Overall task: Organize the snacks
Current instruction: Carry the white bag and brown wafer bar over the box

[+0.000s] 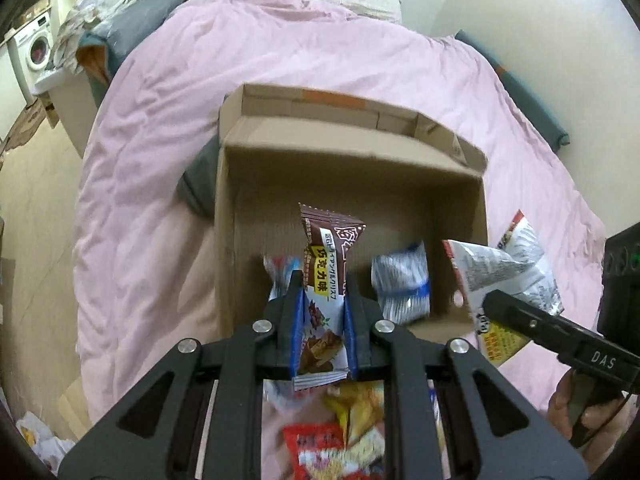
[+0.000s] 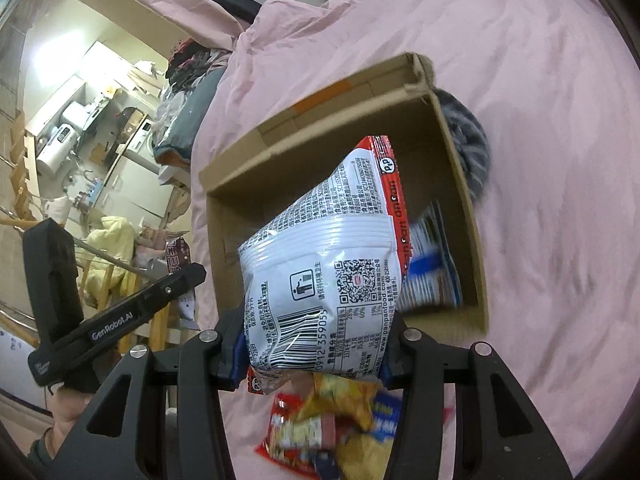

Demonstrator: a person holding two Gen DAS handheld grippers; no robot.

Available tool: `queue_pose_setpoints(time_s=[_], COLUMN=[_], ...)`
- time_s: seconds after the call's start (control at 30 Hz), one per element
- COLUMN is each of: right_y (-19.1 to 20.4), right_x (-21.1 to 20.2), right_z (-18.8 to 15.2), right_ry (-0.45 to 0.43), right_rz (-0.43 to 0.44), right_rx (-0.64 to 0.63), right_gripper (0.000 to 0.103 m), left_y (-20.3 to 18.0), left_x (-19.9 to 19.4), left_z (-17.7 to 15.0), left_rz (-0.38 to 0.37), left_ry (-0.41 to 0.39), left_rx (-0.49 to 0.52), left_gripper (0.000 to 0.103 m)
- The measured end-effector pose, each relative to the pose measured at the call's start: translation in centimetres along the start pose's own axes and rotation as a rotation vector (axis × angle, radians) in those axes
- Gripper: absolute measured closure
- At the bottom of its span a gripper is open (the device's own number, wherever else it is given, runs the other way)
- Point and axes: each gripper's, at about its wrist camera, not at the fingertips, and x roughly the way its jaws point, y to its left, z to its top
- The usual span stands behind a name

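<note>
Above an open cardboard box (image 1: 352, 168) resting on a bed's pink duvet (image 1: 168, 128), two hand-held grippers each carry a snack. At the box's near edge, the left gripper (image 1: 322, 300) is clamped tight on a brown chocolate wafer packet (image 1: 326, 264), which stands upright between its blue-padded fingers (image 1: 297, 332). Just right of the box's near right corner, the right gripper (image 2: 312, 354) pinches the lower end of a puffy white-and-red snack bag (image 2: 328, 252), its barcode and QR code facing the camera and its top leaning out over the box's mouth. Inside the box, against the near wall, lies a blue-and-white packet (image 1: 402, 284), and another wrapper (image 1: 280, 268) shows at the box's near left side, partly hidden by the left gripper. On the duvet in front of the box, beneath both grippers, sits a blurred heap of red and yellow snack packets (image 2: 332, 420). Beyond the box's far left corner, a grey cushion (image 1: 200, 184) pokes out.
</note>
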Motion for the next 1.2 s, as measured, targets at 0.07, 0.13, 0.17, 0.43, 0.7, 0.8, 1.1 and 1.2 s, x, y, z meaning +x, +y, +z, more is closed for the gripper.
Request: queue_pose_setpoints(time_s=[0.07,0.13,0.17,0.43,0.7,0.8,1.1,1.2], right_y=[0.2,0.3,0.3,-1.7,-2.6,-2.6,-3.0,-2.9], right_x=[1.0,1.7,2.4,5.6,7.2,7.2,7.1,6.9], right_z=[1.3,2.1,2.7,2.2,2.6,2.6,3.0,3.0], right_ry=[-0.001,-0.001,-0.001,-0.002,0.013,0.013,0.009,0.004], right_rz=[-0.007,-0.004,-0.002,-0.025,-0.037,-0.027,0.002,-0.001], right_rx=[-0.002,0.003,0.002,-0.025,-0.017,-0.016,0.002,-0.007], right_gripper=[0.053,0.053,0.053,0.053,0.053,0.051,0.049,0.046], left_y=[-0.2,-0.4,-0.5,0.7,1.0,0.5,0.2,0.2], left_x=[0.5,1.1,1.5,4.1,6.0,6.1,6.0,5.9], left_z=[0.9,1.8,2.2,2.9,2.3,2.2,2.1,2.0], left_rz=[0.01,0.023,0.029,0.043,0.046,0.048,0.043,0.046], left_ry=[-0.015,-0.034,-0.041,-0.078,-0.046,-0.06,-0.066,-0.065], left_rx=[0.012,0.024,0.028,0.016,0.022,0.041,0.043,0.044], left_gripper=[0.089,0.089,0.089,0.089,0.089,0.088,0.088,0.087])
